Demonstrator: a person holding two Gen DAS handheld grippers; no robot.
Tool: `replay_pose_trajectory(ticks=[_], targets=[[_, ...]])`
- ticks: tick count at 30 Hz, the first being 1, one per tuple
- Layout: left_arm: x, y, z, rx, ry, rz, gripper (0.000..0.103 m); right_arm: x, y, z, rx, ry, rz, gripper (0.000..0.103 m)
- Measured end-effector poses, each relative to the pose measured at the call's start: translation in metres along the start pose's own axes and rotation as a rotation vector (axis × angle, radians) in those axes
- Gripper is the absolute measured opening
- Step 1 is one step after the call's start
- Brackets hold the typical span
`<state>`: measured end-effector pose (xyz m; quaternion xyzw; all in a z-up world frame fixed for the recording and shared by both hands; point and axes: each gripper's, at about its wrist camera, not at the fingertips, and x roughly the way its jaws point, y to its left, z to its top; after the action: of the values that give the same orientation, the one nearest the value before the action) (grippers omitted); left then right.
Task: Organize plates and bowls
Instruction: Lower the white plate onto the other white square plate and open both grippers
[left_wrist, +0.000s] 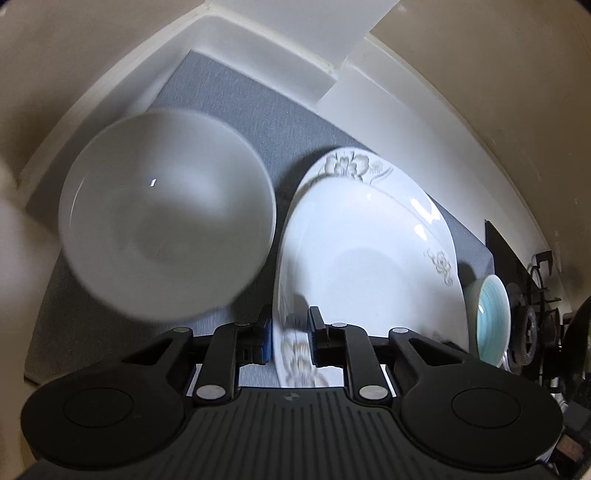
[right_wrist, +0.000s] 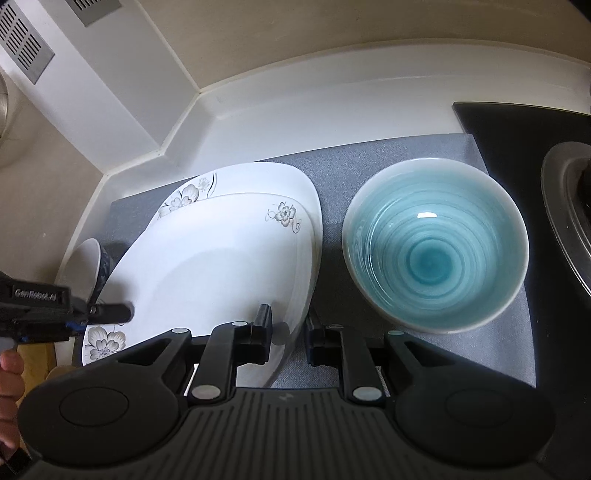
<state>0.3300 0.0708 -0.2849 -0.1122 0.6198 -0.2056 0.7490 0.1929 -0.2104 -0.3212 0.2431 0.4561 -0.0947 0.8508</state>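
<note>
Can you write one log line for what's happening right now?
left gripper: shut on top plate | right gripper: shut on plate | bowls untouched

Count on inspection: two flowered plates (right_wrist: 221, 258), one upon the other at frame centre; two bowls, one white bowl (left_wrist: 166, 214) at left, one blue-glazed bowl (right_wrist: 436, 247) at right; one grey mat (right_wrist: 369, 162) beneath
</note>
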Motion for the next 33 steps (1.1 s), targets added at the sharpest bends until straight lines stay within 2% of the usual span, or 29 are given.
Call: replay_pose_trajectory(ticks=[3, 6, 12, 17, 19, 20, 21, 25, 29, 31, 33], targets=[[-0.008, 0.006, -0.013, -0.006, -0.001, -0.011, 0.028, -0.003, 0.0, -0.001, -0.007, 0.006, -0.006, 0.02], [-0.015, 0.014, -0.024, -0.03, -0.014, -0.042, 0.029, -0.013, 0.003, -0.005, -0.025, 0.008, -0.015, 0.02], [-0.029, 0.014, -0.032, -0.051, -0.019, -0.074, 0.019, -0.034, 0.004, -0.017, 0.01, 0.01, 0.005, 0.02], [-0.037, 0.009, -0.033, -0.006, -0.015, -0.096, 0.018, -0.039, 0.002, -0.023, 0.083, 0.034, 0.045, 0.02], [-0.033, 0.01, -0.032, 0.004, -0.02, -0.08, 0.011, -0.037, 0.005, -0.025, 0.062, 0.03, 0.042, 0.014], [-0.03, 0.012, -0.03, -0.001, -0.01, -0.076, 0.01, -0.035, 0.007, -0.026, 0.05, 0.027, 0.032, 0.004], [-0.027, 0.013, -0.028, -0.006, -0.006, -0.083, 0.01, -0.034, 0.008, -0.027, 0.041, 0.025, 0.03, 0.0], [-0.017, 0.013, -0.023, -0.008, -0.01, -0.063, 0.01, -0.027, 0.01, -0.026, 0.023, 0.016, 0.023, 0.0], [-0.008, 0.01, -0.019, 0.0, -0.004, -0.061, 0.01, -0.016, 0.0, -0.026, 0.084, 0.025, 0.026, 0.0], [-0.007, 0.006, -0.019, 0.026, 0.004, -0.046, 0.01, -0.015, 0.001, -0.027, 0.086, 0.03, 0.035, 0.004], [-0.011, -0.001, -0.024, 0.081, 0.005, -0.019, 0.01, -0.016, 0.006, -0.03, 0.058, 0.07, 0.051, 0.006]])
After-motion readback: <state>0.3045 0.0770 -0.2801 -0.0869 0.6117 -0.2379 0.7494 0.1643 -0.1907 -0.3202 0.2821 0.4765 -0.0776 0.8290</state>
